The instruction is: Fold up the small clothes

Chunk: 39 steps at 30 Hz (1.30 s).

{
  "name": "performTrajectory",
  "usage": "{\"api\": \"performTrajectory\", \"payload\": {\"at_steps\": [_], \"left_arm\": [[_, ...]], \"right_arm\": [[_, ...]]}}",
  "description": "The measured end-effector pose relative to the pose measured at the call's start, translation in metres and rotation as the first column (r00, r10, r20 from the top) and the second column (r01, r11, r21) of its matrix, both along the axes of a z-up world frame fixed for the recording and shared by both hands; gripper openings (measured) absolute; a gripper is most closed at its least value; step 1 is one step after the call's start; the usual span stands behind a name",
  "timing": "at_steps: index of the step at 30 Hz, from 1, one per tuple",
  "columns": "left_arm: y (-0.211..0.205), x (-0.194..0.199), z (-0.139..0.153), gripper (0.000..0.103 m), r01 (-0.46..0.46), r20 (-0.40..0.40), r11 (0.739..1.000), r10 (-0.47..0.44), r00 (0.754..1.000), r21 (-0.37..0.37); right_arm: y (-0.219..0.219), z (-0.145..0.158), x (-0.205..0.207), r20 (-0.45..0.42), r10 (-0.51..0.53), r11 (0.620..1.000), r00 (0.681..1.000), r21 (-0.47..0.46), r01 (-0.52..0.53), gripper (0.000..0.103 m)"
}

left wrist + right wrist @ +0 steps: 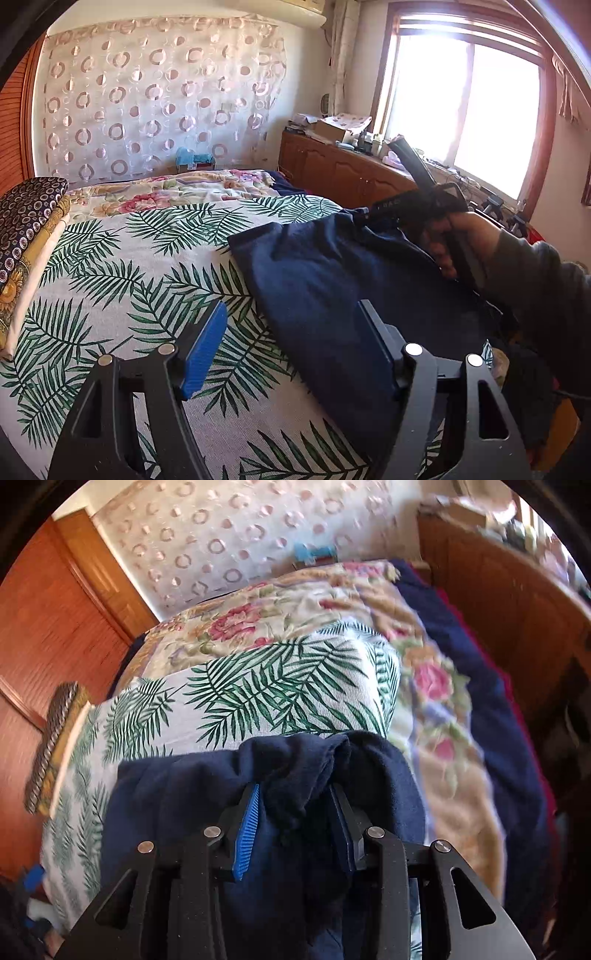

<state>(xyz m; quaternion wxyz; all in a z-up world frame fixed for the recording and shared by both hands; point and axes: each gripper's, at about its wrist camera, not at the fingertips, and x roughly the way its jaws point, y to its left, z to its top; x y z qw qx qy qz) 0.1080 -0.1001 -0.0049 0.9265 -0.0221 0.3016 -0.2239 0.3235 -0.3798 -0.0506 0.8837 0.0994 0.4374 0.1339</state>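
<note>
Navy garment (317, 280): soft matt knit cloth, slightly fuzzy, creased at its bunched edge (295, 760).
Palm-leaf cover (147, 266): woven cloth w/ fine ribbed texture, matt, printed.
Floral quilt (177, 192), upper centre: printed cloth, matt, rumpled.
Left gripper (291, 347): black matt plastic frame, blue ribbed pads (203, 354), shiny metal pin heads.
Right gripper (295, 830): same black matt plastic, ridged blue pad.
Cabinet (332, 173), centre right: brown wood, semi-gloss.
Curtain (159, 96), upper left: sheer cloth, glossy ring pattern.

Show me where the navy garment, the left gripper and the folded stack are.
Navy garment (317, 280), left wrist view, on its flat middle.
Left gripper (291, 347), left wrist view, midway between fingertips.
Folded stack (26, 221), left wrist view, on the top dark cloth.
</note>
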Motion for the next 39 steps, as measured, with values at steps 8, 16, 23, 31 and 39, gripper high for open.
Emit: {"api": "performTrajectory", "payload": {"at_steps": [8, 16, 23, 31, 39], "left_arm": [[-0.004, -0.003, -0.005, 0.072, 0.007, -0.008, 1.000, -0.007, 1.000, 0.018], [-0.009, -0.004, -0.007, 0.072, 0.012, -0.013, 0.999, -0.012, 1.000, 0.034], [-0.013, -0.010, -0.012, 0.072, 0.025, -0.021, 0.997, -0.023, 0.999, 0.067], [-0.019, -0.020, -0.012, 0.072, 0.040, -0.030, 0.995, -0.037, 0.999, 0.094], [-0.022, -0.031, -0.019, 0.072, 0.062, -0.079, 0.992, -0.054, 0.995, 0.109]], "right_arm": [[-0.005, 0.039, -0.027, 0.178, -0.002, 0.999, 0.984, -0.049, 0.011, 0.004], [-0.017, 0.034, -0.021, 0.150, -0.136, 0.972, 0.979, -0.173, 0.161, 0.011], [-0.008, 0.043, -0.073, 0.229, -0.085, 0.972, 0.970, -0.194, 0.131, 0.023], [-0.008, 0.026, -0.168, 0.289, -0.016, 0.979, 0.957, -0.190, 0.074, 0.043], [-0.010, 0.005, -0.236, 0.259, -0.022, 0.982, 0.966, -0.175, 0.069, 0.043]]}}
